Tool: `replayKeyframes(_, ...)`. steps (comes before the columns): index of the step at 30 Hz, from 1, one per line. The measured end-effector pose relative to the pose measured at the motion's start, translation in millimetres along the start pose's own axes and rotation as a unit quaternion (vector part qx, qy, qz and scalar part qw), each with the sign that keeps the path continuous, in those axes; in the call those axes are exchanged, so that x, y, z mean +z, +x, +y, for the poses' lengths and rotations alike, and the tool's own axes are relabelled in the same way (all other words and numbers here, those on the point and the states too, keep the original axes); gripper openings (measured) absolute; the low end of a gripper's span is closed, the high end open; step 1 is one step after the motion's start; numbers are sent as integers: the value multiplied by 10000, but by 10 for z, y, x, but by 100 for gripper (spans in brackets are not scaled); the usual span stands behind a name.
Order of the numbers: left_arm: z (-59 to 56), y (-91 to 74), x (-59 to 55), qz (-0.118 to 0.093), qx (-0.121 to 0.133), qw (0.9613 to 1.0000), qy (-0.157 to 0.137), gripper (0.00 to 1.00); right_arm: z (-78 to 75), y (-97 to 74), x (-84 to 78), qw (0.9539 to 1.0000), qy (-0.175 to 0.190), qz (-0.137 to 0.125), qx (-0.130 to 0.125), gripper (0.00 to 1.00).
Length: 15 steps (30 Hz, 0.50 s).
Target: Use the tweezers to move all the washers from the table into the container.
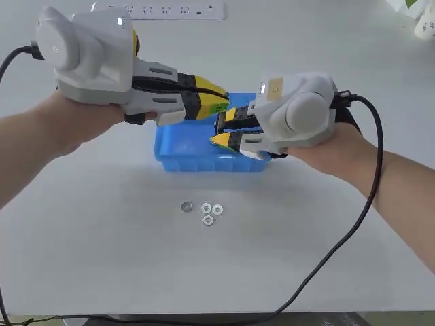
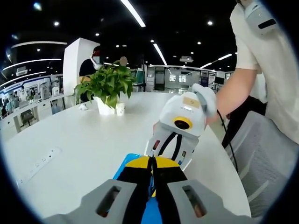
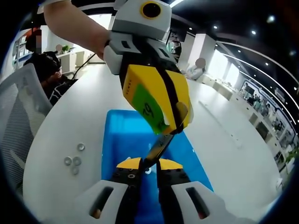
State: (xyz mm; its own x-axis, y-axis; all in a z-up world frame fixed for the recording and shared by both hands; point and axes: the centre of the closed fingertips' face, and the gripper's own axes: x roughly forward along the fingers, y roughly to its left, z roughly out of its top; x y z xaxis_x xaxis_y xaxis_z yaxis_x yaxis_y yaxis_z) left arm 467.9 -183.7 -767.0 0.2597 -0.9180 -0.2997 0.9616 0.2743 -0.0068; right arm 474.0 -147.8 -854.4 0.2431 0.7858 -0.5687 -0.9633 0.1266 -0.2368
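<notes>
Pinched tweezers (image 3: 159,144) in both left gripper (image 3: 180,116) and right gripper (image 3: 149,164), over blue container (image 1: 204,163). Left four washers (image 1: 206,211) clustered on table (image 1: 102,238) nearby.

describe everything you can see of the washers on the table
The washers are four small flat rings, silvery and metal-looking, each with a centre hole. They lie flat on the white table in a loose cluster just in front of the blue container, outside it. Three sit close together, possibly touching; the fourth lies slightly apart. Only the table touches them; the tweezers are up over the container.
</notes>
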Motion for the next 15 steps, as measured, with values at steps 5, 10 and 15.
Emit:
replayKeyframes(5,8,-11,27,-31,42,10000,30,4,-9,-19,16,10000,-51,0,-36,14)
replayKeyframes(10,-13,-35,66,-67,64,10000,27,4,-2,-55,47,10000,-39,-28,-61,13)
replayKeyframes(15,-43,-75,160,-145,119,9998,3,4,1,-118,120,9999,-86,-55,-108,13)
